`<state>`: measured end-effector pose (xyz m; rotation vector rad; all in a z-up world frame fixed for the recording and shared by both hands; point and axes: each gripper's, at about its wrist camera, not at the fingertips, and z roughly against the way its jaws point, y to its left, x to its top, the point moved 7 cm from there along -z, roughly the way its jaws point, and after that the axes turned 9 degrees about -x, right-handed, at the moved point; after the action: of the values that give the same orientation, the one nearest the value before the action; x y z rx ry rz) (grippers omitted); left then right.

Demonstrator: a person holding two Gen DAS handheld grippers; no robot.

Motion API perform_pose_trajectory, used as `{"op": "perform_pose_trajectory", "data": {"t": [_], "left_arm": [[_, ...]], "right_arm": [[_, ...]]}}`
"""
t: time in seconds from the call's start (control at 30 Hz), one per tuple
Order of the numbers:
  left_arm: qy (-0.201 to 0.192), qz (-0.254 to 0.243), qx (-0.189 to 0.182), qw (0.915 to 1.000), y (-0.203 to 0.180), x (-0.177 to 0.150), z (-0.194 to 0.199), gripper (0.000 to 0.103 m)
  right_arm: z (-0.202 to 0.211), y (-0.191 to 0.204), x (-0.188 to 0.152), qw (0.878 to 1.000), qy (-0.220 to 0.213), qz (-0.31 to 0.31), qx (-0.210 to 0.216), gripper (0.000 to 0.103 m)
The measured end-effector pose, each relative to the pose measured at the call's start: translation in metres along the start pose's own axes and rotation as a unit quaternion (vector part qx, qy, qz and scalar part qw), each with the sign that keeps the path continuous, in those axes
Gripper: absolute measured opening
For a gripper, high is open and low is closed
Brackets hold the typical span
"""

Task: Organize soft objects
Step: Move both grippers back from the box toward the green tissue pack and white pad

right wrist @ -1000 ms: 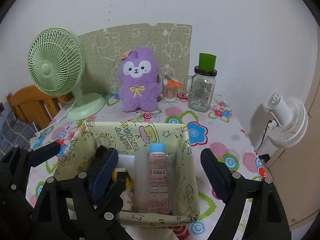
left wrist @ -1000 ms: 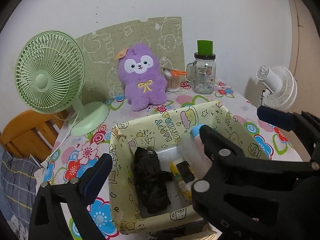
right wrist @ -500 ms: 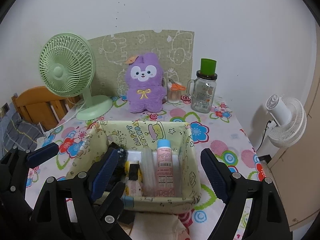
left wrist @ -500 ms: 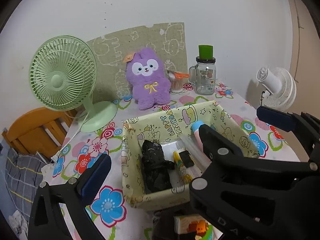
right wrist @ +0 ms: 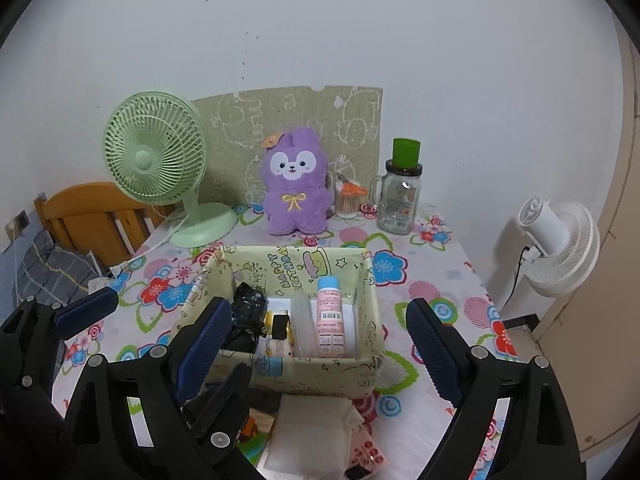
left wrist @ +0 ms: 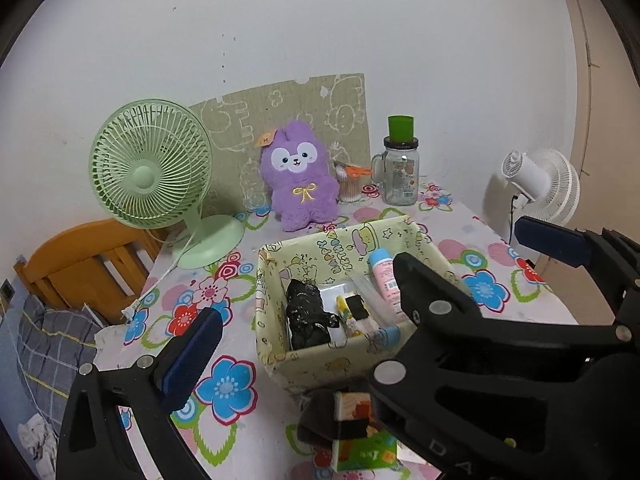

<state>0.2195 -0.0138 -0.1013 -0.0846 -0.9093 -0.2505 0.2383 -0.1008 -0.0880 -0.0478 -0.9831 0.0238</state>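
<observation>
Our left gripper point(left wrist: 304, 300) hangs wide open and empty over the box point(left wrist: 320, 368); we see the plush point(left wrist: 301, 176) upright at the table's point(left wrist: 248, 432) back, beside the fan point(left wrist: 152, 164).

From our right gripper point(right wrist: 316, 332), jaws just widened, nothing sits between them; the plush stands beyond the box, against the wall.

Plush point(right wrist: 295, 188): purple, yellow bow. Box point(right wrist: 320, 372): pale yellow, cartoon print. Tablecloth point(left wrist: 224, 384): white, multicoloured flowers. Desk fan point(left wrist: 150, 164): mint green. Jar cap point(right wrist: 406, 154): green.
</observation>
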Motion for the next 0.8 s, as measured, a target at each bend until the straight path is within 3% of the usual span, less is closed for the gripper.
{"op": "perform_pose_trajectory", "data": {"t": [0.8], "left_arm": [[-0.029,-0.008,0.004,0.9995,-0.024,-0.024,0.072,0.103]], "right_arm": [[0.084,-0.009,-0.024,0.999,-0.03,-0.004,-0.01,0.096]]}}
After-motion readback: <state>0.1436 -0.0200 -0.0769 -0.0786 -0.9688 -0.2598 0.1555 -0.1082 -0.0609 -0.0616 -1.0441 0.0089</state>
